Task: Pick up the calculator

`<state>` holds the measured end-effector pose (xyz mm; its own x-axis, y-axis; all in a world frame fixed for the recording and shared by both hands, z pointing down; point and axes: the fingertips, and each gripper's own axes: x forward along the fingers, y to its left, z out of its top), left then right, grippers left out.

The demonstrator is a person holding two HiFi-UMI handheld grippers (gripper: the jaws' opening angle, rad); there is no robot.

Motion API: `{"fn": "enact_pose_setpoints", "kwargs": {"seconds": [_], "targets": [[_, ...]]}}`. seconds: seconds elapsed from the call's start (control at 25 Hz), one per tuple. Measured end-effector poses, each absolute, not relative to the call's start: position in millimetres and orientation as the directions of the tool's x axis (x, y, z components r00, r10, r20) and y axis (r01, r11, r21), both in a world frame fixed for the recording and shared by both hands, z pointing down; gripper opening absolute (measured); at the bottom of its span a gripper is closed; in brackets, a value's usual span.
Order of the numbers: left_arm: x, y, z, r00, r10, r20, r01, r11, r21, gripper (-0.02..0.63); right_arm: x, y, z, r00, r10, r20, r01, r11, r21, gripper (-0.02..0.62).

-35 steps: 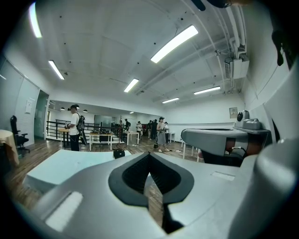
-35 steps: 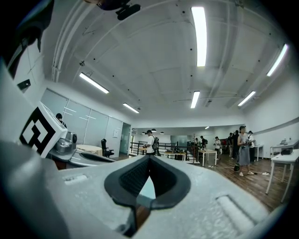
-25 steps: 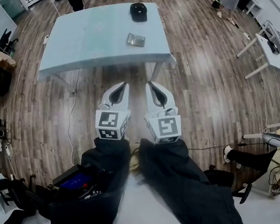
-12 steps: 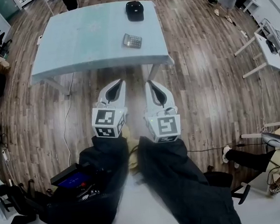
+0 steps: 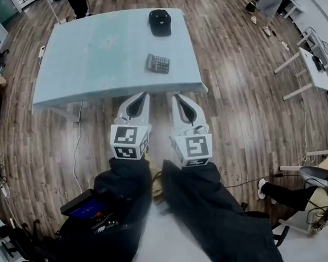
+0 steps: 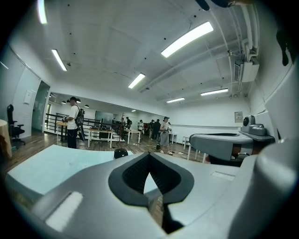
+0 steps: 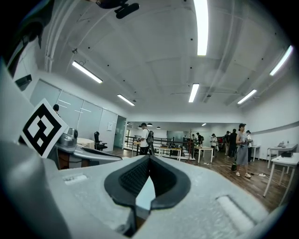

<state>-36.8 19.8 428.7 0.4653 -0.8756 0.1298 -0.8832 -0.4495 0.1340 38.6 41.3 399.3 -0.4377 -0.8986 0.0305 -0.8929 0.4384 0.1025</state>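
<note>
The calculator (image 5: pixel 158 63) lies flat on the bench (image 5: pixel 89 60), towards its near right corner. The left gripper (image 5: pixel 144 96) and right gripper (image 5: pixel 173 97) hover short of the bench's near edge, well apart from the calculator, with their fingers closed on nothing. What looks like a black cap (image 5: pixel 159 22) sits by the bench's far edge.

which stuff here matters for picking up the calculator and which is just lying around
For the job:
- calculator, lying flat on the table
- light blue table that bears it
- left gripper and right gripper, both shut and empty

Just lying about:
- black cap, farther back on the same table, apart from the calculator
- white desk off to the right
</note>
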Motion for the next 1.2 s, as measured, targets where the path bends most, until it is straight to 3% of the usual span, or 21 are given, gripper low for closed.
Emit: {"fn": "enact_pose_setpoints", "kwargs": {"seconds": [0.6, 1.2], "targets": [[-39, -142, 434, 0.576, -0.8, 0.165, -0.815, -0.55, 0.182, 0.0, 18, -113, 398, -0.376, -0.921, 0.1, -0.908, 0.387, 0.158, 0.002], [-66, -218, 465, 0.56, -0.79, 0.25, -0.827, -0.518, 0.217, 0.0, -2, -206, 426, -0.379, -0.906, 0.187, -0.909, 0.402, 0.105, 0.002]]}}
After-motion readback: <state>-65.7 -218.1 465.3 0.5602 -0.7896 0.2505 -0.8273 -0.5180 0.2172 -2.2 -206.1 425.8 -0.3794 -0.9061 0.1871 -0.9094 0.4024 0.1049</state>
